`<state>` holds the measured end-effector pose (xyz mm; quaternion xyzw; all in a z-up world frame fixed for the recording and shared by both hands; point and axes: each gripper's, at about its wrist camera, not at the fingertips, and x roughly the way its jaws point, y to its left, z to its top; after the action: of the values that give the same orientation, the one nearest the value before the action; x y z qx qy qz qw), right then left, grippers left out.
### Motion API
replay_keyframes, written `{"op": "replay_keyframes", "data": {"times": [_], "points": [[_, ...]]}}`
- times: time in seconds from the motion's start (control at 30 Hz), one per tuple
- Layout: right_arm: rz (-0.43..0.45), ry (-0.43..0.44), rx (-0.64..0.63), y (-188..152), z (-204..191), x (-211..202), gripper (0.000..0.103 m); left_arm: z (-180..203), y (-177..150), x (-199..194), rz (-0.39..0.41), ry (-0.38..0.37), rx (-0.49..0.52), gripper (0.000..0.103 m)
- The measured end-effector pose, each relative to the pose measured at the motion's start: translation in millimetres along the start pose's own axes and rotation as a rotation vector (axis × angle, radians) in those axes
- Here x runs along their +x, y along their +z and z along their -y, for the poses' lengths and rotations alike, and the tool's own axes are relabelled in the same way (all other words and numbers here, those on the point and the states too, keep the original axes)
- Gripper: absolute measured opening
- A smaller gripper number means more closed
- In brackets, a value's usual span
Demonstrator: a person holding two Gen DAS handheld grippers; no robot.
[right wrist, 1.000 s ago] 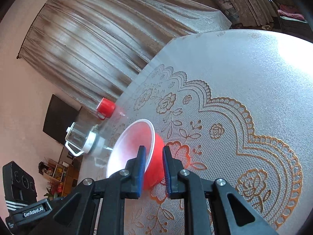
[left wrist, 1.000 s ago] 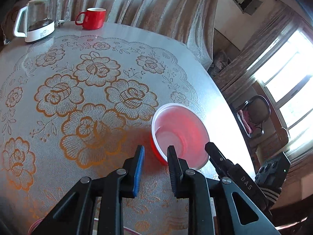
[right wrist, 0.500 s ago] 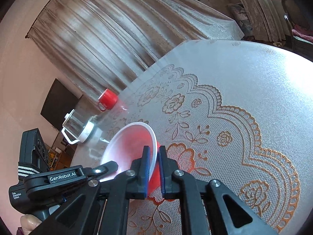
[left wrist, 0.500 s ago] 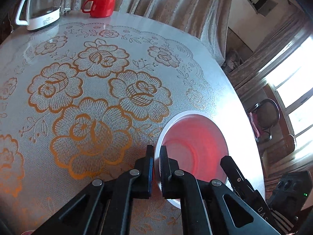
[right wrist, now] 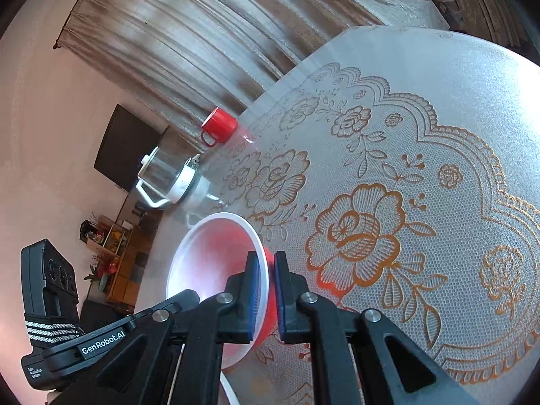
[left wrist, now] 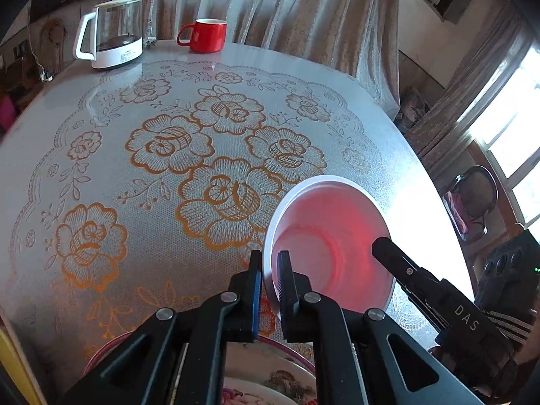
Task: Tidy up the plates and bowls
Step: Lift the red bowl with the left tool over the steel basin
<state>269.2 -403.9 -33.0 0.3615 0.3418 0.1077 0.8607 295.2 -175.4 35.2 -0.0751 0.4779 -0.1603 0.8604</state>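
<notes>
We've got both grippers clamped on the red bowl's (left wrist: 332, 241) white rim: left gripper (left wrist: 269, 271) on one side, right gripper (right wrist: 270, 275) opposite, jaws narrow w/ rim between the pads. Bowl sits near the table's (left wrist: 101, 182) window-side edge. Floral plate (left wrist: 270, 379) at near edge; kettle (left wrist: 109, 35) & red mug (left wrist: 204, 35) at far edge.

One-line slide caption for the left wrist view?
Left gripper shut on the red plastic bowl's white rim above the floral tablecloth.

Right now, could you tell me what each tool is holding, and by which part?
Both hold the same red bowl by its rim: the left tool pinches one side, the right tool the opposite side.
</notes>
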Motion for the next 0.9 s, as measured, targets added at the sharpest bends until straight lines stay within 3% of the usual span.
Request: {"op": "replay_keyframes", "data": {"times": [0.47, 0.7, 0.9], "points": [[-0.035, 0.044, -0.119, -34.2, -76.9, -2.7, 0.009, -59.4, -23.7, -61.9, 0.07, 0.009, -0.11, 0.008], [-0.031, 0.074, -0.188, -40.9, -118.9, -5.2, 0.009, -79.6, -26.7, -98.2, 0.149, 0.022, -0.112, 0.007], [-0.059, 0.093, -0.22, -54.6, -141.4, 1.5, 0.009, -103.9, -43.1, -113.2, 0.163, 0.039, -0.131, 0.008]]}}
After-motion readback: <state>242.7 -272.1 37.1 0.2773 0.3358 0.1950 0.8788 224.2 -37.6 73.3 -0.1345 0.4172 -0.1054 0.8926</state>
